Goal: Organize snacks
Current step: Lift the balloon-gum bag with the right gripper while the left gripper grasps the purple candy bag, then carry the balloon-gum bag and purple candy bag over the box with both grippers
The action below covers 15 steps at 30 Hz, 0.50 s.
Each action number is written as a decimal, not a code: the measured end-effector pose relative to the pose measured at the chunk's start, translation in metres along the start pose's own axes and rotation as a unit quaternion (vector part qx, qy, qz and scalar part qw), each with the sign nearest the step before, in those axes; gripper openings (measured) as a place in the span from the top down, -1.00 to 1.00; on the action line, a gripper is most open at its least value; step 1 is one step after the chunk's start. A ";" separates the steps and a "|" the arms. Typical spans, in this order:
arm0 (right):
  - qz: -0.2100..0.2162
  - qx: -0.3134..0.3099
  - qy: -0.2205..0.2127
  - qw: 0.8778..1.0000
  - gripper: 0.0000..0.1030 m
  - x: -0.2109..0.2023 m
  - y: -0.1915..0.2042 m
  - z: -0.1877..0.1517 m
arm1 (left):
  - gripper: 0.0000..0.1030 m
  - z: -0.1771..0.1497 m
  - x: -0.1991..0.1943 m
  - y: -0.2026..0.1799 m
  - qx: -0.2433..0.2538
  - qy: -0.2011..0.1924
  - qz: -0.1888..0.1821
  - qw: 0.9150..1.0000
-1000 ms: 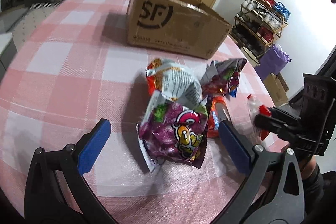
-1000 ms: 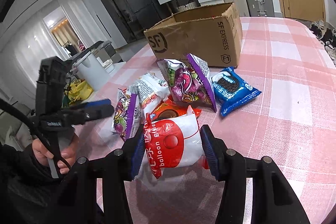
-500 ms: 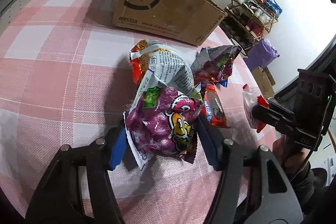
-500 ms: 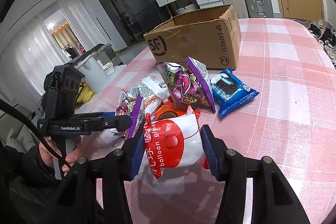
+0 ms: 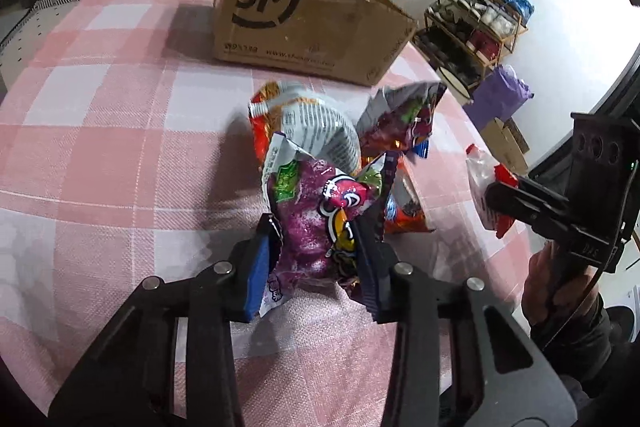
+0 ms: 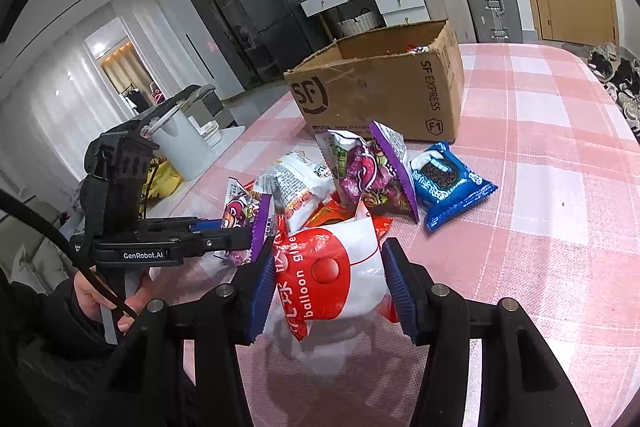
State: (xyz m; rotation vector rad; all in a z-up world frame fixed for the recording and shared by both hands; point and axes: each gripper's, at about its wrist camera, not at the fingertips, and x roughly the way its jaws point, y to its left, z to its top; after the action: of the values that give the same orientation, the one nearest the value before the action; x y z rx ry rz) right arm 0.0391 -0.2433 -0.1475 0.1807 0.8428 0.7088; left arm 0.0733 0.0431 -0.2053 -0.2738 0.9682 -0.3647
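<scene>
Step logged: pick-up. My left hand-held gripper (image 5: 316, 259) had just been closing — pads now clamped on the purple snack bag (image 5: 316, 223), low over the tabletop (image 5: 100, 131). Right hand-held gripper (image 6: 328, 291) clamped the red-and-white bag (image 6: 328, 267). Next, I judged — carry both into the cardboard box (image 6: 380, 95).

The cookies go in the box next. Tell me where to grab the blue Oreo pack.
Grip the blue pack across its puffed middle, coming from above on its open right side; it lies flat, and a purple bag crowds its left.
</scene>
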 end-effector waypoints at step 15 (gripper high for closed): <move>0.029 -0.001 -0.038 0.999 -0.02 -0.019 0.014 0.016 | 0.31 0.017 -0.070 -0.005 0.018 -0.073 0.007 0.997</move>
State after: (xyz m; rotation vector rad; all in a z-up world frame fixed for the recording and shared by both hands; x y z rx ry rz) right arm 0.0353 -0.2432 -0.1189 0.2297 0.7671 0.7518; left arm 0.0506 0.0693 -0.1420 -0.2573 0.8188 -0.3439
